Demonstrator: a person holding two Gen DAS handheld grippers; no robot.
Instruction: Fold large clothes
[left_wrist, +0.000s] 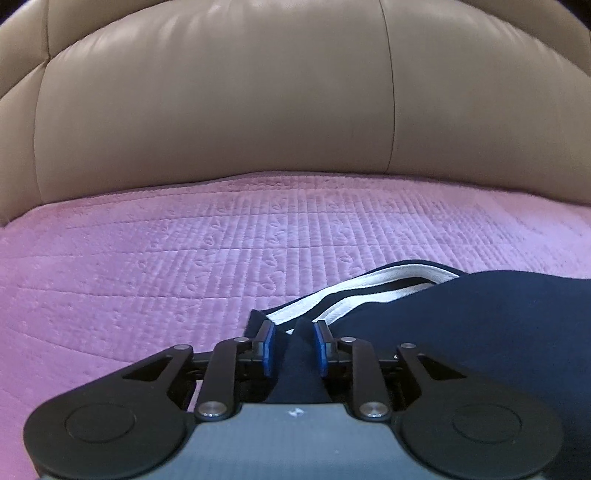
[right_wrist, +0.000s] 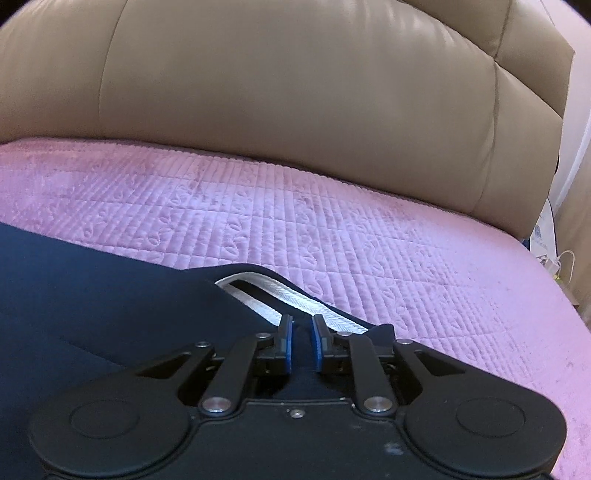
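A dark navy garment with a white striped band lies on a pink quilted bed cover. My left gripper is at its left corner, with navy cloth bunched between the blue pads; the pads stand a little apart around the fold. In the right wrist view the same garment spreads to the left, its white band running under my right gripper. The right pads are close together with navy cloth between them.
A tan padded leather headboard rises behind the bed, and it also fills the back of the right wrist view. At the far right edge are a wall, a white bag and a cable beside the bed.
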